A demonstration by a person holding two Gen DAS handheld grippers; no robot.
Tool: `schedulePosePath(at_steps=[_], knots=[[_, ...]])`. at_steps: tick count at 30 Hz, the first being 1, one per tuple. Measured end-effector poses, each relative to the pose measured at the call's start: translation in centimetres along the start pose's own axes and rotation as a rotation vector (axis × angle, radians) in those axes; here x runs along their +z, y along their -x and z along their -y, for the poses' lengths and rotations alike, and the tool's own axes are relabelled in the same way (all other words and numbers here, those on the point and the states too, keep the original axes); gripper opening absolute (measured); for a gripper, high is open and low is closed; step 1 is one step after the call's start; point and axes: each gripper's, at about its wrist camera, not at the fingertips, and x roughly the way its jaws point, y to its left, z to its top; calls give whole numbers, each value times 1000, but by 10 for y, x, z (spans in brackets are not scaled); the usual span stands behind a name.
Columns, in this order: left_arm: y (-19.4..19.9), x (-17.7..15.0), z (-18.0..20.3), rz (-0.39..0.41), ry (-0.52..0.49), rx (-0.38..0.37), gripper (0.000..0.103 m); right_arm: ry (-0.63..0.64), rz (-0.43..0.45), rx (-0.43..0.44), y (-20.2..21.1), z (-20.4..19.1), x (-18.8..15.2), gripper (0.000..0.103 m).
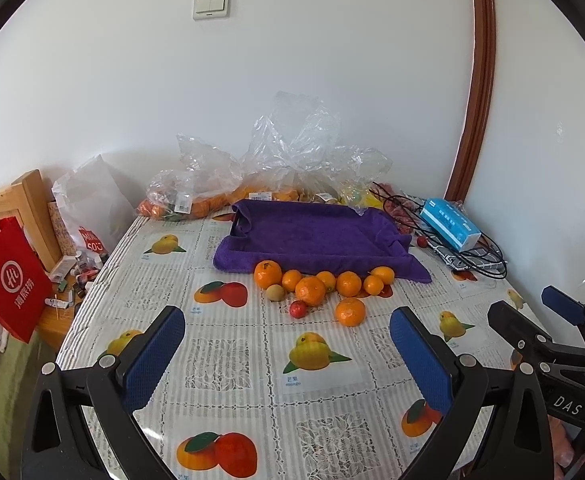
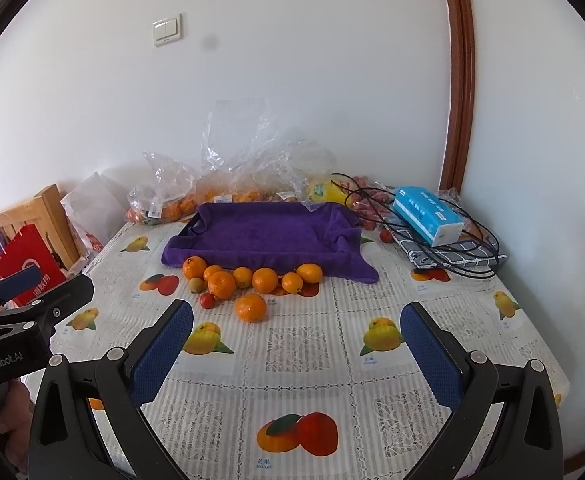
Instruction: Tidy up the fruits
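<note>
Above tablecloth (image 1: pixel 228 360): left tongs (image 1: pixel 288 356), right tongs (image 2: pixel 296 352) spread wide, empty; oranges (image 1: pixel 312 290) beside purple towel (image 1: pixel 312 236).

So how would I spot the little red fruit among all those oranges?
Find the purple towel-lined tray mid-table; a cluster of oranges lies along its near edge. At the cluster's front left sits the small red fruit, beside a pale yellowish one, the only red fruit in the cluster.

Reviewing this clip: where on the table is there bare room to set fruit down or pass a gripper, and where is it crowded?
Free: the tablecloth between the open left gripper, the open right gripper and the loose oranges; also inside the purple towel-lined tray. Crowded: the tray's front edge, the plastic bags behind it, and the tissue pack with cables on the right.
</note>
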Motion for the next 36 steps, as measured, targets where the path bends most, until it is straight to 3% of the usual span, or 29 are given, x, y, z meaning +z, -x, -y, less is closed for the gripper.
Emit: schedulePosePath(at_steps=[6,9,15,20,28,30,36], knots=[[-31,0,-6,-49,16,7,103,13,-35,-20,-31,1,2,103],[-45,-2,-13,-45,22,-33,103,-1,-47,-44,-49,6,2,103],[-81,0,-25,-77,34,-22,103,-44,-87,12,-88,23,5,103],[-115,4,-33,-85,26,15,103,-28,-68,-9,-119,30,8,102],[-166,17,-37,-143,25,0,99,-36,-138,13,-174,39,15,98],[-175,22,-36,-159,25,1,97,-48,-170,28,-190,42,18,84],[-210,39,-35,-197,19,-12,93,-34,-235,50,-237,39,33,62]])
